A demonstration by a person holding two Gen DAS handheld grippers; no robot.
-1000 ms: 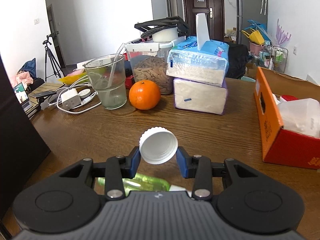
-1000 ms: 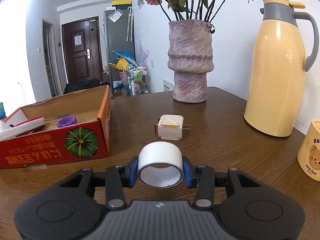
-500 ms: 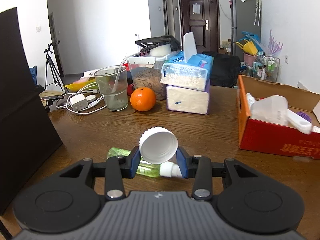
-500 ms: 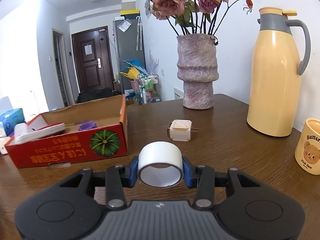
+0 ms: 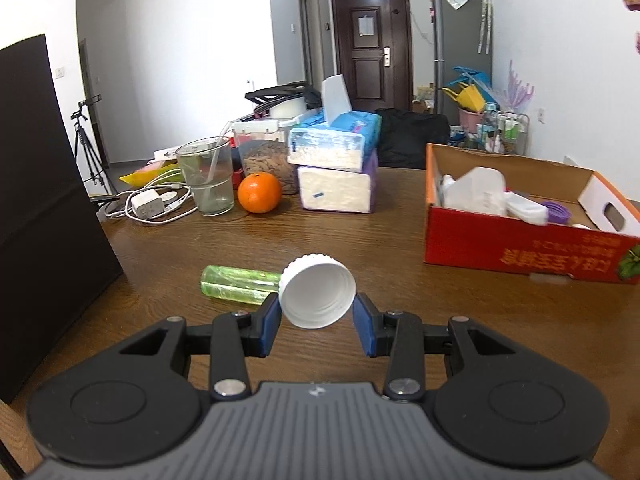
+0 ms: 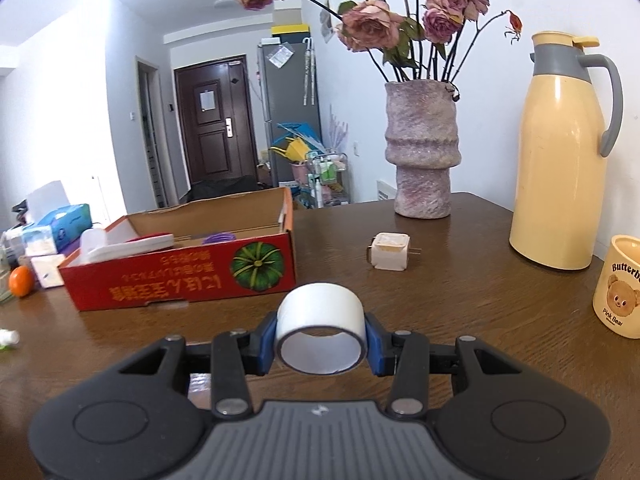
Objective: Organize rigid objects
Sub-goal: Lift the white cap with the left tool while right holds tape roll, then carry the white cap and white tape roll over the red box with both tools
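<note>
My left gripper is shut on a white screw cap, hollow side toward the camera, held above the wooden table. A green bottle lies on its side just beyond, to the left. My right gripper is shut on a white tape roll, its hole facing the camera. The red and orange cardboard box holds white plastic pieces and a purple item; in the right wrist view the box sits ahead to the left. A white plug adapter lies on the table past the roll.
An orange, a clear cup with a straw, stacked tissue packs, a charger with cables and a jar crowd the far left. A black panel stands at the left edge. Vase, yellow thermos and bear mug stand on the right.
Both grippers pulled back and rose slightly with their loads. The left view swung right, showing more of the box and uncovering the green bottle. The right view shows the box farther off.
</note>
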